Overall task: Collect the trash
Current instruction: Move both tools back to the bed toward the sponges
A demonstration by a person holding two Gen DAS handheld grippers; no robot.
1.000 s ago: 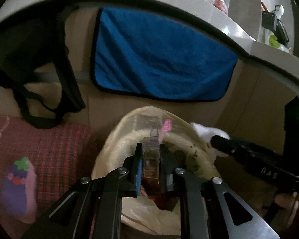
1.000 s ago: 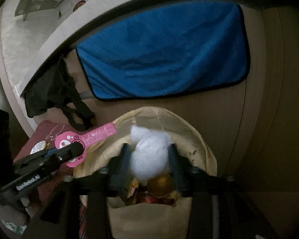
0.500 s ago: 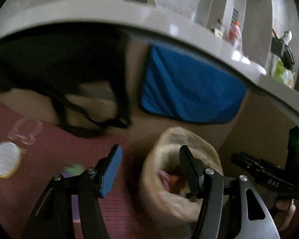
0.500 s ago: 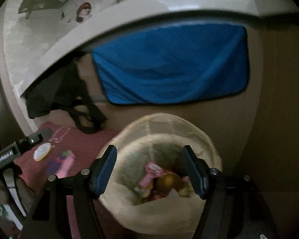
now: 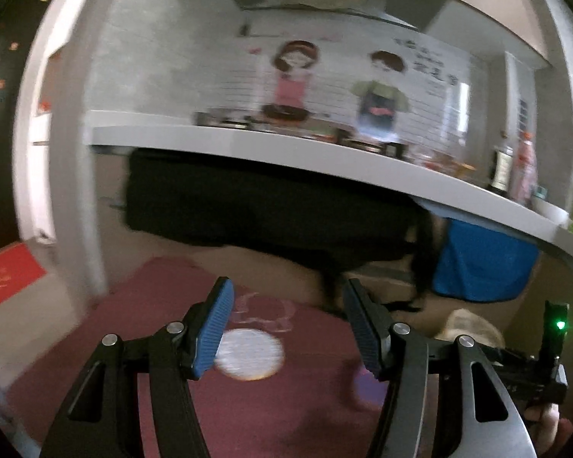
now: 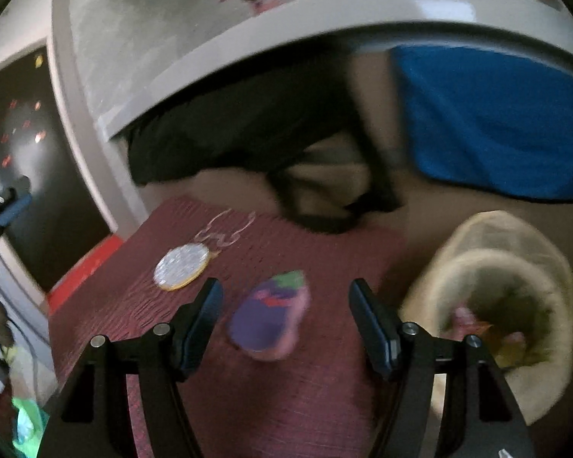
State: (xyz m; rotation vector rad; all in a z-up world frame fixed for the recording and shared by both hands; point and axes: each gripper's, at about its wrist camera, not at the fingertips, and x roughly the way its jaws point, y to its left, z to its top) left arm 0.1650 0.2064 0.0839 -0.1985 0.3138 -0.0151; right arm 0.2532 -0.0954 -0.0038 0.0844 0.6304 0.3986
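The purple wrapper (image 6: 269, 315) is lying on the red mat (image 6: 305, 400) just left of the trash basket (image 6: 515, 252), framed by the wide-open, empty right gripper (image 6: 284, 318), while the left gripper (image 5: 286, 324), equally spread and empty, is risking a blurred, mistimed grab.

A dark red textured mat (image 6: 286, 393) covers the floor under both pairs of fingers. On it, ahead of the right gripper's left finger (image 6: 200, 322), lies a round white disc with a yellow rim (image 6: 181, 267); between that gripper's fingers lies a purple and pink eggplant-shaped flat piece with a green top (image 6: 271, 315). Right of them, off the mat's edge, stands a cream fabric basket (image 6: 515, 236) on the tan floor (image 6: 420, 206), blurred scraps inside.
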